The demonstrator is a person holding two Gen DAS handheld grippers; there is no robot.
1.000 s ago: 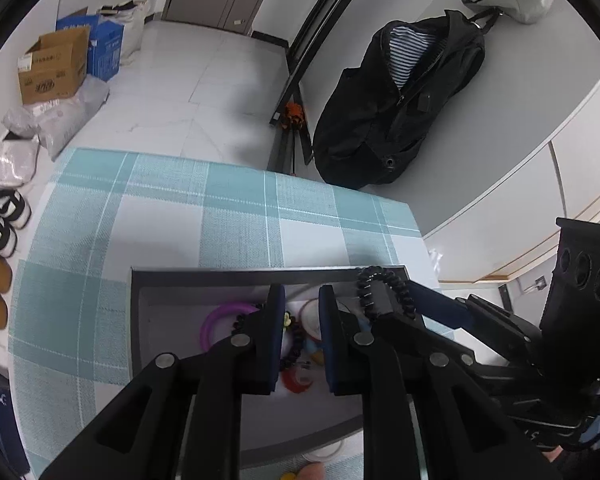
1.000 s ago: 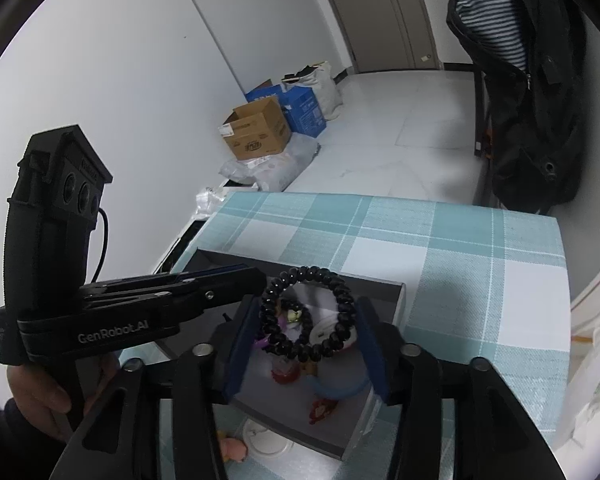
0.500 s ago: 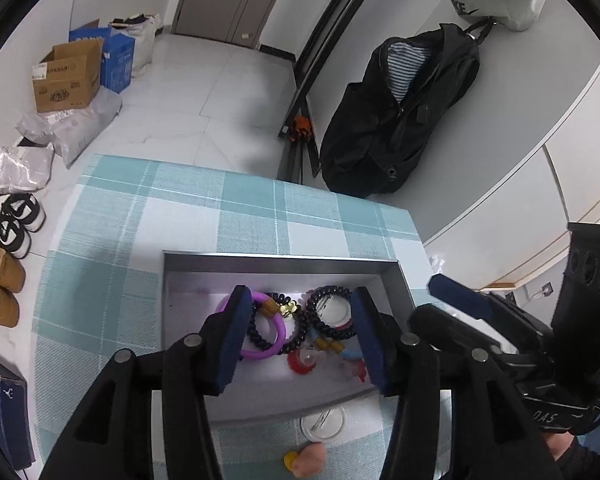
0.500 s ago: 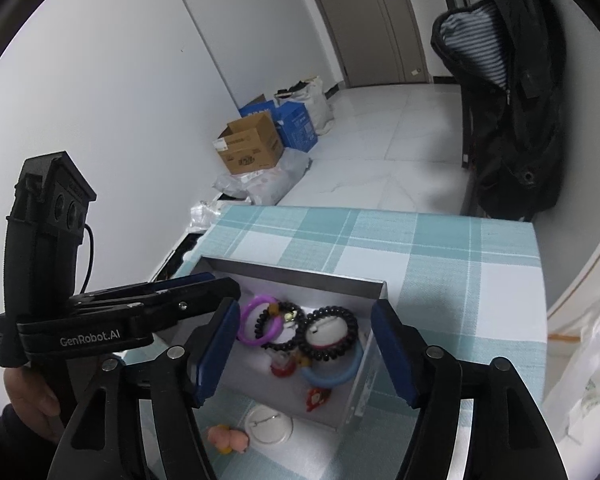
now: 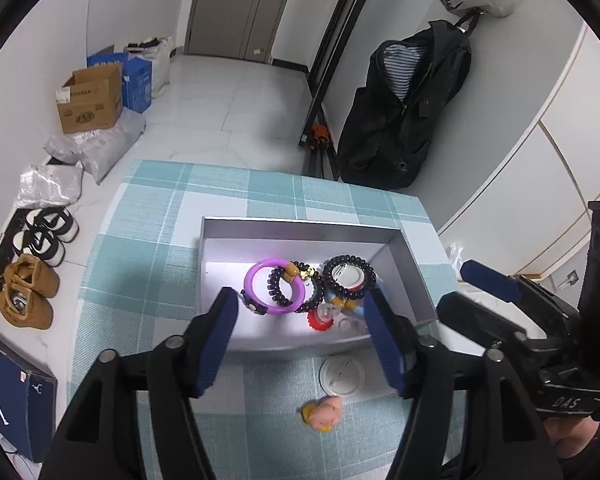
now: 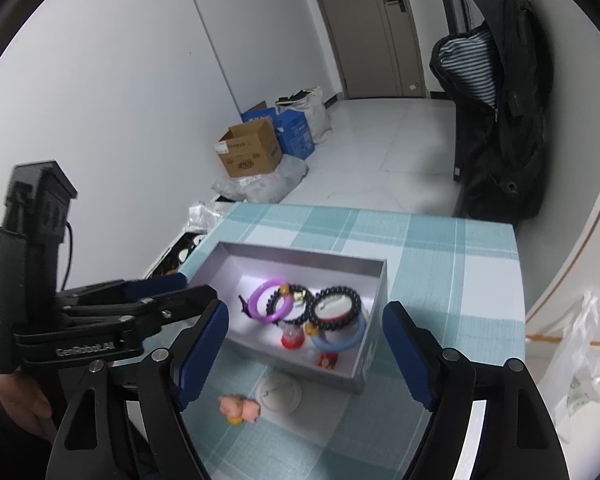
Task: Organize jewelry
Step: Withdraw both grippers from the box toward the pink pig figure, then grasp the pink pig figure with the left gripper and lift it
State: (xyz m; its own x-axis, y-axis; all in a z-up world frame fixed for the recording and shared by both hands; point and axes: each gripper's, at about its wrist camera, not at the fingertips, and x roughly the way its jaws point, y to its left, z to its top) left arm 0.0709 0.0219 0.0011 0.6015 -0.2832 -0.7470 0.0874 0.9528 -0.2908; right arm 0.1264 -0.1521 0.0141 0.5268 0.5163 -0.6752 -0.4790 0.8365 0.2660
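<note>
A grey open box point(image 5: 300, 226) stands on the checked tablecloth. In it lie a purple bangle point(image 5: 249, 286), a black beaded bracelet point(image 5: 348, 258), another dark bead bracelet, a blue bangle point(image 6: 340, 346) and small red pieces. My left gripper point(image 5: 300, 302) hovers above the box's near side, its jaws opening with nothing between them. My right gripper point(image 6: 306, 314) hangs over the box's near edge, its jaws also opening and empty. The black beaded bracelet point(image 6: 335, 289) rests loose around a white disc. Each gripper shows at the edge of the other's view.
In front of the box lie a white round badge point(image 5: 342, 374) and a small pink figure point(image 5: 326, 418). The table's far edge point(image 5: 260, 170) drops to the floor, with cardboard boxes point(image 5: 90, 98) and shoes at left. A black jacket point(image 5: 404, 112) hangs at right.
The right gripper let go of the black beaded bracelet, which now lies in the box. Both grippers opened wider and drew back and up from the box.
</note>
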